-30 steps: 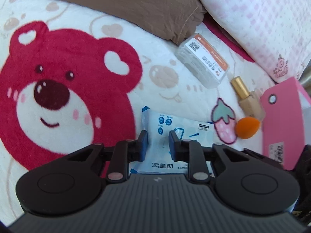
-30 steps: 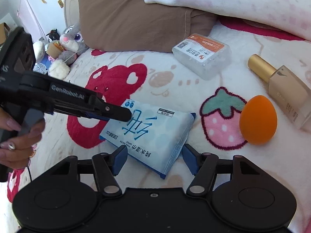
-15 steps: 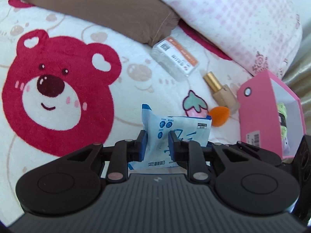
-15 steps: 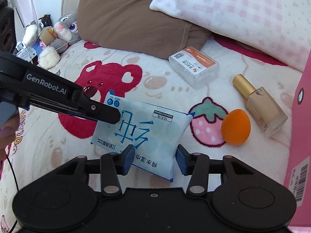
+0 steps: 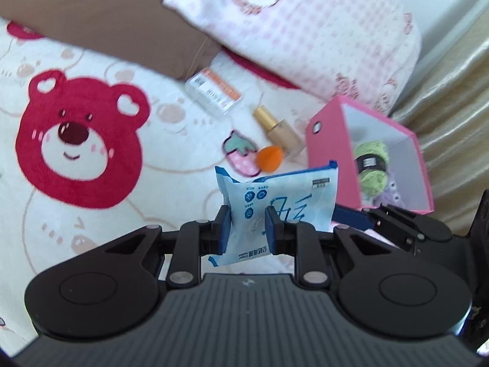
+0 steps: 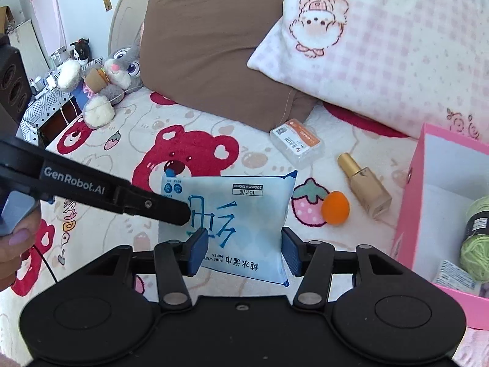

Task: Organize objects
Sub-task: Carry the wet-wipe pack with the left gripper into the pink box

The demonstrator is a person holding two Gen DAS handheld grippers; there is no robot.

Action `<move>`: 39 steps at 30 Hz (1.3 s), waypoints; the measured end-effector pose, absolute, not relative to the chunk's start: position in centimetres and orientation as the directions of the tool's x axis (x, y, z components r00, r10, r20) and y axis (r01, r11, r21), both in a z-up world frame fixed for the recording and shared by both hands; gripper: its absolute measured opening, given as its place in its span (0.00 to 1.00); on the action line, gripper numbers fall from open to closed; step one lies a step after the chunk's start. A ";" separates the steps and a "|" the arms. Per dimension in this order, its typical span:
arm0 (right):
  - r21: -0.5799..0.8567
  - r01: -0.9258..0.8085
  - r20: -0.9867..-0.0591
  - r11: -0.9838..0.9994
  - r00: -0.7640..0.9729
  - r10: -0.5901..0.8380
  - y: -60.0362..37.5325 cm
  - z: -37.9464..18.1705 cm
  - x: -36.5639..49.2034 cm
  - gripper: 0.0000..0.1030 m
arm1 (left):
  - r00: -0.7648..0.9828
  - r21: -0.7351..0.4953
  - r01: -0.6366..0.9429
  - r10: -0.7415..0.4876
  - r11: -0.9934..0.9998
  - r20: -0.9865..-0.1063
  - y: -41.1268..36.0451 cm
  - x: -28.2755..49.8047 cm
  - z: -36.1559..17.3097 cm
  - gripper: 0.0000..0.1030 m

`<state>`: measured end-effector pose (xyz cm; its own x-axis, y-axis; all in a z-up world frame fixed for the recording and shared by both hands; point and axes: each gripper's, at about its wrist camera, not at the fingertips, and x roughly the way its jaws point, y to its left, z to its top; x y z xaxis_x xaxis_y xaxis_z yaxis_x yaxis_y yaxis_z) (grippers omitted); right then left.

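Left wrist view: left gripper (image 5: 244, 229) pinches the pale blue plastic wet-wipes pack (image 5: 275, 195), lifted above the bear-print blanket (image 5: 152, 153).
Right gripper (image 6: 241, 252): fingers spread either side of the pack (image 6: 232, 214); contact unclear.
Pack print: "PURE WATER WIPES", "10".
Left tool arm: "GenRobot.AI".
Pink open box (image 6: 428, 189): right, holding green yarn (image 6: 476, 238).

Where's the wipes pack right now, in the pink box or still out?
Out. The wipes pack hangs above the bedspread, pinched by the left gripper, beside the pink box, which holds green yarn.
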<state>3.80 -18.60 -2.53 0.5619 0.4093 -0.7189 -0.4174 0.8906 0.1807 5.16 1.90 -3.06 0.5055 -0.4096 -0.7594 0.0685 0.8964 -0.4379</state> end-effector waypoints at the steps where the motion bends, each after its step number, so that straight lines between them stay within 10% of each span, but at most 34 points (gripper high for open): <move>1: 0.174 -0.412 -0.715 0.894 0.571 0.403 -19.0 -2.0 3.4 0.57 | 0.514 -0.439 0.091 -0.420 0.894 -0.748 1.4 5.0 -2.2 0.21; 23: 0.100 -0.174 -0.563 0.980 0.802 0.200 -32.0 6.1 3.6 0.53 | 0.450 -0.426 0.379 -0.565 0.822 -0.691 -13.0 9.9 4.9 0.21; 39: 0.290 0.005 -0.684 0.957 0.701 0.203 -38.6 -0.7 8.4 0.36 | 0.365 -0.302 0.433 -0.471 0.850 -0.803 -22.2 21.4 -0.9 0.23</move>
